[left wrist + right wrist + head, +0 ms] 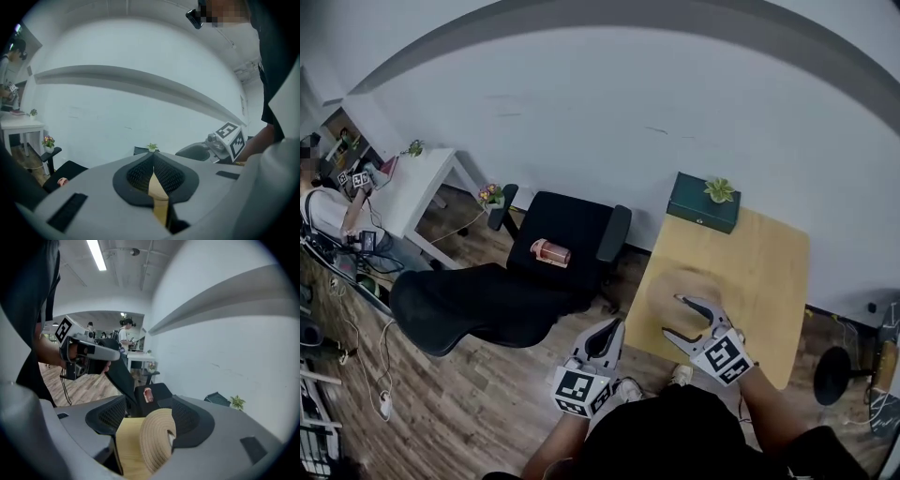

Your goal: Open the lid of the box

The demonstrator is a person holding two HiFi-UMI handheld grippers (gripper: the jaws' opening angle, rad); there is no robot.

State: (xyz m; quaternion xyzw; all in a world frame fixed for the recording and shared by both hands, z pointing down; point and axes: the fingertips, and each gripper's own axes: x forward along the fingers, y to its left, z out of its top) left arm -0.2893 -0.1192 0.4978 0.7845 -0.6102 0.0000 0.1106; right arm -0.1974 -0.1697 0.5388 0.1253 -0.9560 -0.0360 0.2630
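Note:
A dark green box (pixel 703 204) with a small potted plant (pixel 719 189) on its lid stands at the far end of the wooden table (pixel 769 281). It also shows far off as the green box (pixel 218 399) in the right gripper view. Nearer me lies a round tan woven piece (pixel 680 281). My right gripper (pixel 675 317) is open, its jaws on either side of that piece's near edge. In the right gripper view the woven piece (pixel 157 437) lies against the right pad, with bare table beside the left pad. My left gripper (pixel 612 330) hangs off the table's left edge with its pads together, also visible as left gripper (pixel 153 157).
A black office chair (pixel 562 239) with a pink object (pixel 550 252) on its seat stands left of the table. A white desk (pixel 412 183) and cables lie further left. A grey wall runs behind the table.

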